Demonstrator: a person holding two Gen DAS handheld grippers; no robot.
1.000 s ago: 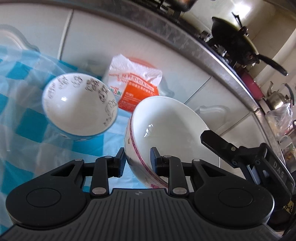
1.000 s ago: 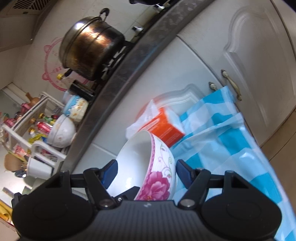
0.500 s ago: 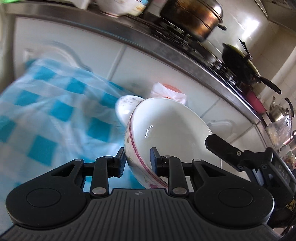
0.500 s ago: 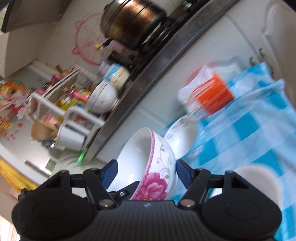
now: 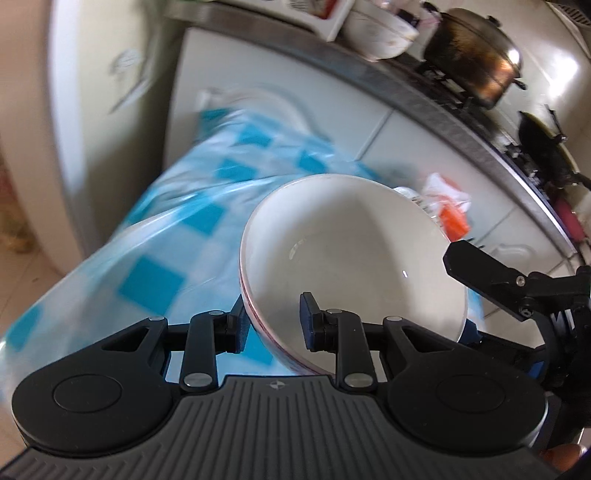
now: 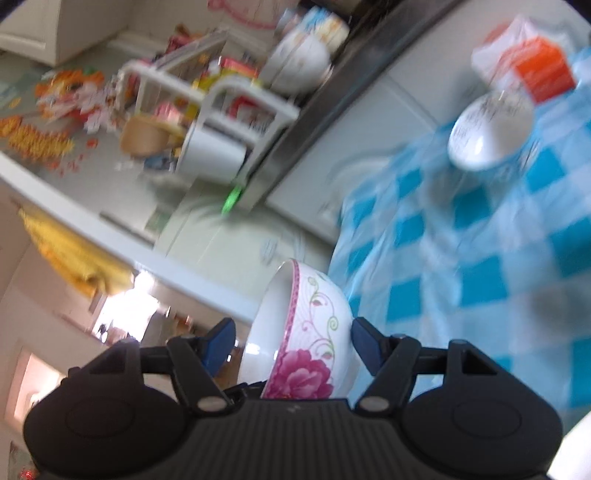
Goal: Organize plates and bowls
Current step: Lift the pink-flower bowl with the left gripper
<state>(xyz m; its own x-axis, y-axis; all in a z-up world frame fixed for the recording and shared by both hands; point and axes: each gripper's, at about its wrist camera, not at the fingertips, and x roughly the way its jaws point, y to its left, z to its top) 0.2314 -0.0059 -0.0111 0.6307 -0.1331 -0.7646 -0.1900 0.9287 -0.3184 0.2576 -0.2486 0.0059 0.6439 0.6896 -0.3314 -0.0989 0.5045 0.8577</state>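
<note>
A large white bowl [image 5: 351, 251] with a pink rim and a pink flower on its side [image 6: 317, 332] hangs tilted above the blue checked tablecloth [image 5: 155, 280]. My left gripper [image 5: 271, 321] is shut on its near rim, one pad outside and one inside. My right gripper [image 6: 291, 339] spans the bowl from the other side. Its right pad lies on the flowered wall, and its fingers [image 5: 480, 273] reach over the far rim. A small patterned bowl [image 6: 487, 136] stands on the cloth, mostly hidden behind the big one in the left wrist view.
An orange-and-white packet [image 6: 543, 70] lies behind the small bowl. The steel counter behind holds stacked bowls [image 5: 380, 33], a metal pot [image 5: 476, 66] and a white rack [image 6: 221, 103]. A tall white appliance [image 5: 110, 92] stands past the table's left end.
Both grippers have carried the big bowl leftward along the table, away from the small bowl and the packet. The appliance and the rack have come into view. Neither grip has changed.
</note>
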